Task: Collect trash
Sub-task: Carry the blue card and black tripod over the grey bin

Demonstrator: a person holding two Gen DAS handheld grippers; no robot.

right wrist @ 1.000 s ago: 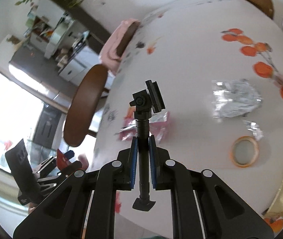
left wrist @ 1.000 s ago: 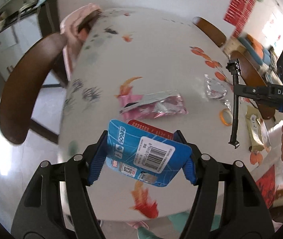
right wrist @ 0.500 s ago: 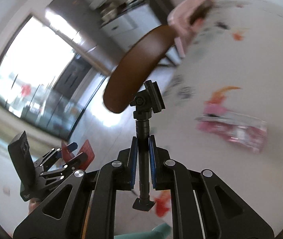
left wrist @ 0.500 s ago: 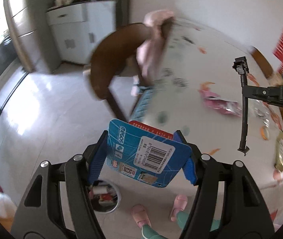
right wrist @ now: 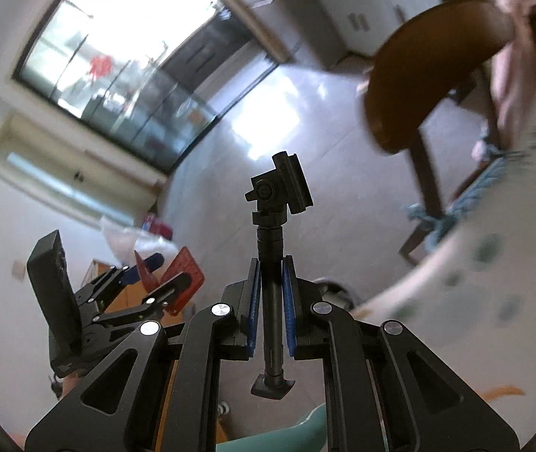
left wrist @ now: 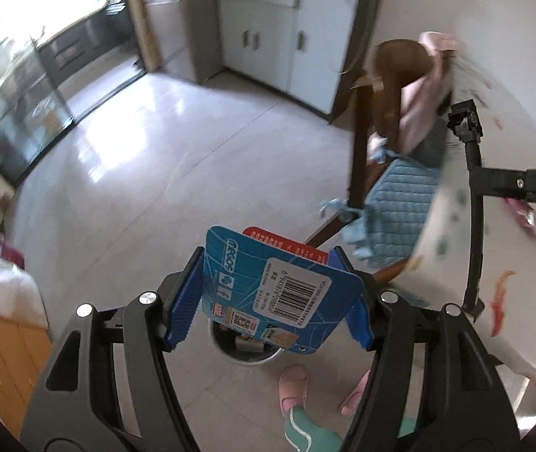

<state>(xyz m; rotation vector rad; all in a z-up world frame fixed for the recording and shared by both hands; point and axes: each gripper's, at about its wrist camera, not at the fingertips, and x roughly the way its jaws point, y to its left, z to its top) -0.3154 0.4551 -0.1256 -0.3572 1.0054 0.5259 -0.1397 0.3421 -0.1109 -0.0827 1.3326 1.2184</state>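
Observation:
My left gripper (left wrist: 268, 297) is shut on a blue card package (left wrist: 275, 286) with a barcode label and a red back. It holds the package above a round metal trash bin (left wrist: 253, 350) on the floor, which the package mostly hides. My right gripper (right wrist: 270, 312) is shut on a black mini tripod rod (right wrist: 273, 263) with a mount head on top. The left gripper with the red side of the package (right wrist: 181, 282) shows at the lower left of the right wrist view. The tripod rod also shows in the left wrist view (left wrist: 475, 226).
A table with a white fish-print cloth (left wrist: 501, 256) stands at the right, with wrappers on it (left wrist: 524, 214). A wooden chair (left wrist: 388, 86) with a blue cushion and pink cloth stands beside it. White cabinets (left wrist: 279, 30) are at the back. The person's pink slippers (left wrist: 292, 388) stand by the bin.
Both grippers have swung left, away from the table toward the floor. The left gripper now holds the blue package over the trash bin. Both grips are unchanged.

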